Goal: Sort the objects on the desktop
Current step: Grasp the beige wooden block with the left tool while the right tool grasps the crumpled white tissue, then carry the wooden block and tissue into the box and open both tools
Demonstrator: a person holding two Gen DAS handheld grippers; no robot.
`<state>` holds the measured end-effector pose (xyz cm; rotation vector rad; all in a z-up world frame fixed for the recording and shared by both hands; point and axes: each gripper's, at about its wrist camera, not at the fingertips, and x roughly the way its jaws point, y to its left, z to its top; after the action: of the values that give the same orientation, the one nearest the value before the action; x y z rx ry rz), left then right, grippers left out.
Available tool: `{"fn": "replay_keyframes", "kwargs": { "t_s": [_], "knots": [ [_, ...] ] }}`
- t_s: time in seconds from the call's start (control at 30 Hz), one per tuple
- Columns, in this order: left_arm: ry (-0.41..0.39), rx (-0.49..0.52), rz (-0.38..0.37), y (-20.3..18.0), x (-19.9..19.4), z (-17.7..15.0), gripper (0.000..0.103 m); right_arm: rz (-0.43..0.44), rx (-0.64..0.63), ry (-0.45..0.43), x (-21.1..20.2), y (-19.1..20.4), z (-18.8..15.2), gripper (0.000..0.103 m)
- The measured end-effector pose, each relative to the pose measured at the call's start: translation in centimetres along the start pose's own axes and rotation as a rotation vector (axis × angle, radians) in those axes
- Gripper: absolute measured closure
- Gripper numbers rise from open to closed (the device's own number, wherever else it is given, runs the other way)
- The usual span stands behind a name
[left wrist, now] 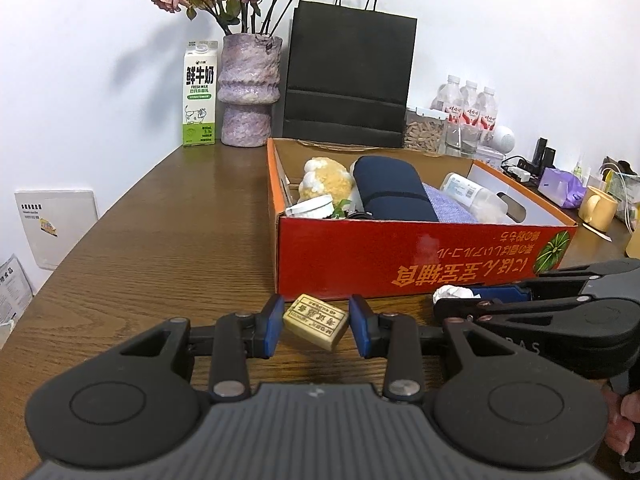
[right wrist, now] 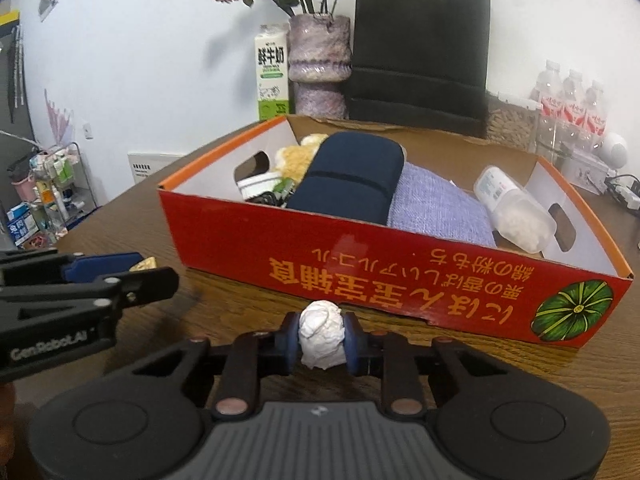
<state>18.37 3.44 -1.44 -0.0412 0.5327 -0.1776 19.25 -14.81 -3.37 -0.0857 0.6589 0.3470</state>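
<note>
- Left gripper: the pads bracket the tan block, which sits skewed between them. A corner meets the left pad; a sliver of gap shows at the right pad, so full clamping cannot be confirmed from the left view. The block appears lifted off the table, just short of the box front wall.
- Right gripper: pads pressed together on the white wad, which bulges above and below them. The grip looks secure.
- Procedure, judged: raise each item until it clears the box's front rim, carry it toward 12 o'clock, and release over bare floor. Free space lies at 1 o'clock, beside the white bottle. Verify the block grip first; a skewed hold may pivot or slip.
- Keep the two grippers apart during the lift; they stand close side by side.
- Box contents, near to far: purple cloth, navy roll, yellow plush.
- Left view only: the block's embossed top face, and a yellow mug at 2 o'clock beyond the box.
- Right view only: the wad's seating between the pads, the full purple cloth, and the box's open floor near the far-right handle cutout. The block shows here only as a tan corner past the left gripper's tip.
</note>
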Motion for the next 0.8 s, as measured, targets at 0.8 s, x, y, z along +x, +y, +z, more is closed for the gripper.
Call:
{"fn": "replay_keyframes", "kwargs": {
  "t_s": [0.8],
  "knots": [
    [-0.209,0.009,-0.083,-8.0,0.9,8.0,0.067,-0.049,0.088,-0.288,-7.4,-9.0,3.9,0.082]
  ]
}}
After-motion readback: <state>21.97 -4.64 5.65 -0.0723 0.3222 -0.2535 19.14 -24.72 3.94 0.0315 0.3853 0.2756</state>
